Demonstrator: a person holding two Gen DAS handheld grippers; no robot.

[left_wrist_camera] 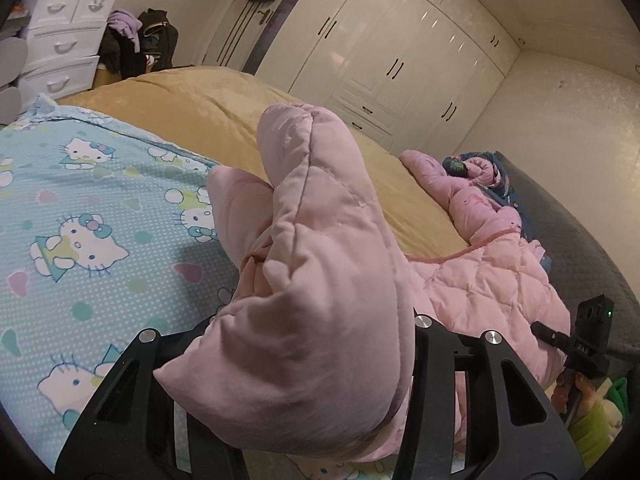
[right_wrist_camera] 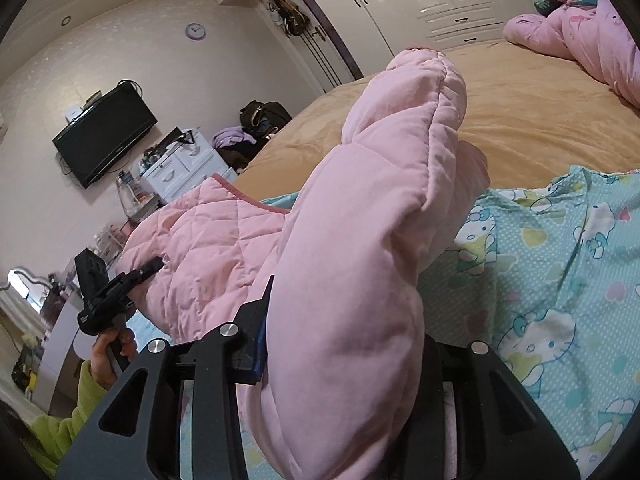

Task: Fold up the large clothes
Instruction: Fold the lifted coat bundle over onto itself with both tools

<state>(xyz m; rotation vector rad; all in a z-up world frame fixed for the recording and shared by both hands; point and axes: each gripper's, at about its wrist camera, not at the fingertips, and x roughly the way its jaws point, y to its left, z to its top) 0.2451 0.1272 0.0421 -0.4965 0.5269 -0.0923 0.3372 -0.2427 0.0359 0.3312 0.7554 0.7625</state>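
Left claw (left_wrist_camera: 304, 364) clamps pink quilted jacket (left_wrist_camera: 316, 248); right claw (right_wrist_camera: 340, 360) likewise. Only right view shows TV (right_wrist_camera: 105, 133), wall clock (right_wrist_camera: 195, 31).

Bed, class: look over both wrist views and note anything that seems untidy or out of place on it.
A second pink padded garment lies crumpled in a heap at the far edge of the tan blanket, tangled with dark floral fabric. The pink quilted coat being folded is bunched unevenly, its ends pinched up in both grippers.

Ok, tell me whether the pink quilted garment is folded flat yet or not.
Not folded. The pink quilted garment is lifted off the bed, bunched in the left gripper and right gripper, its middle sagging between them.
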